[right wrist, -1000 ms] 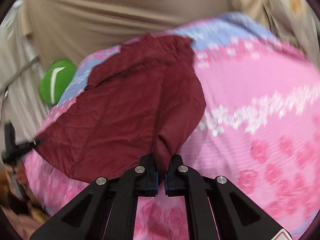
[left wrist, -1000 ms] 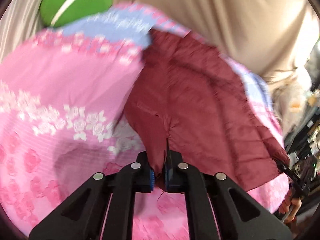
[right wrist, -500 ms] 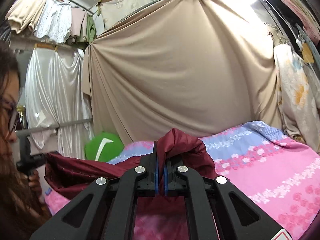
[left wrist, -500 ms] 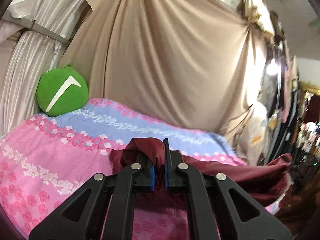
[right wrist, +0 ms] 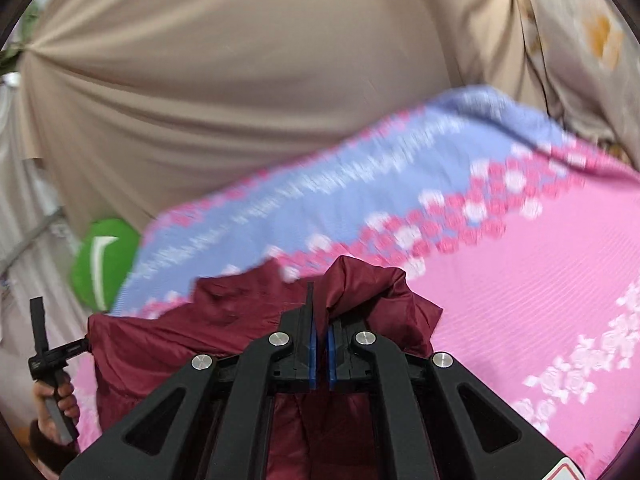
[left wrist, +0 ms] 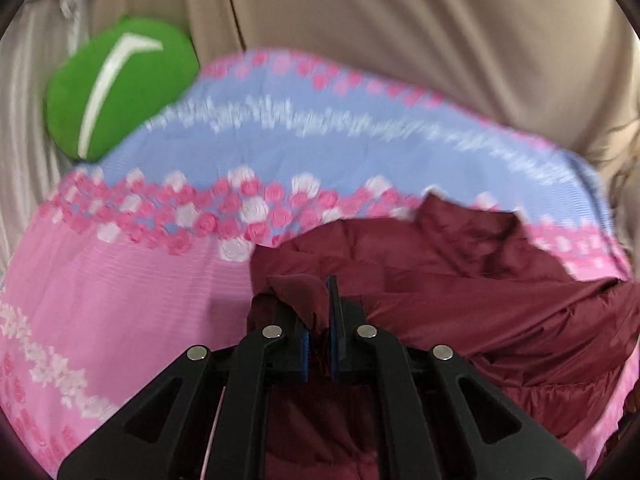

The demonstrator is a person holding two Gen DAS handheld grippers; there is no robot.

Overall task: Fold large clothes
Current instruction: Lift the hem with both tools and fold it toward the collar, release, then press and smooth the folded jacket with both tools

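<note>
A bed covered with a floral bedspread (left wrist: 120,288) fills the foreground, its near part pink with white and darker pink roses, its far part pale blue with a white pattern, a band of pink and white blossoms dividing the two. A round green cushion (left wrist: 120,84) with a white curved mark rests at the far left corner of the bed, against pale pleated curtains (left wrist: 24,128). A wide beige cloth (right wrist: 260,80) hangs in soft folds behind the bed as a backdrop. To the right, a light fabric with orange flowers (right wrist: 592,32) hangs beside it.
</note>
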